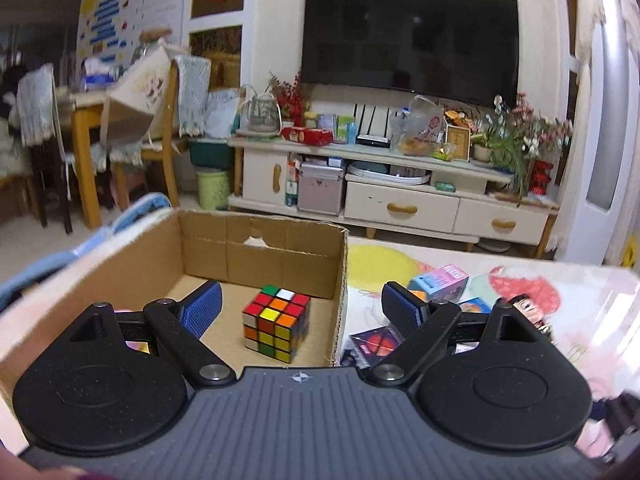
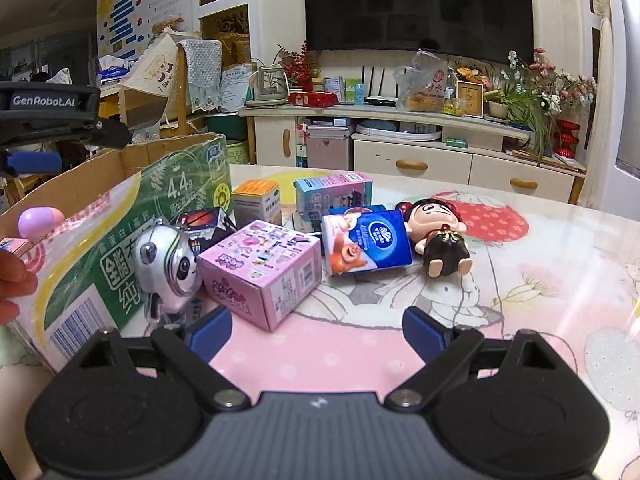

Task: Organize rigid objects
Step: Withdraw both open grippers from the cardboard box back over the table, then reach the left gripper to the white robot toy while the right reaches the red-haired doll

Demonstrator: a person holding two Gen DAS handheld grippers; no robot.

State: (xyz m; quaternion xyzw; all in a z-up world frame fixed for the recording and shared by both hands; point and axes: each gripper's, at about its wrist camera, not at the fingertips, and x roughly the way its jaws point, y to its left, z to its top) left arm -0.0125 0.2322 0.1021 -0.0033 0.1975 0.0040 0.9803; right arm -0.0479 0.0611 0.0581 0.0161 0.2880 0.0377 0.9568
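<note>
The left hand-held gripper [image 1: 300, 306] hangs over the cardboard box [image 1: 120, 268] with its jaws spread wide and empty; a Rubik's cube [image 1: 276, 322] sits on the box floor between the blue pads. The right hand-held gripper [image 2: 318, 334] is also spread wide and empty, low over the tabletop [image 2: 520, 320]. Ahead of it crowd a pink carton [image 2: 264, 270], a silver panda figure [image 2: 168, 266] against the box wall, a blue tissue pack [image 2: 366, 242], a cartoon doll [image 2: 438, 232] lying flat, and small boxes [image 2: 256, 200] behind
</note>
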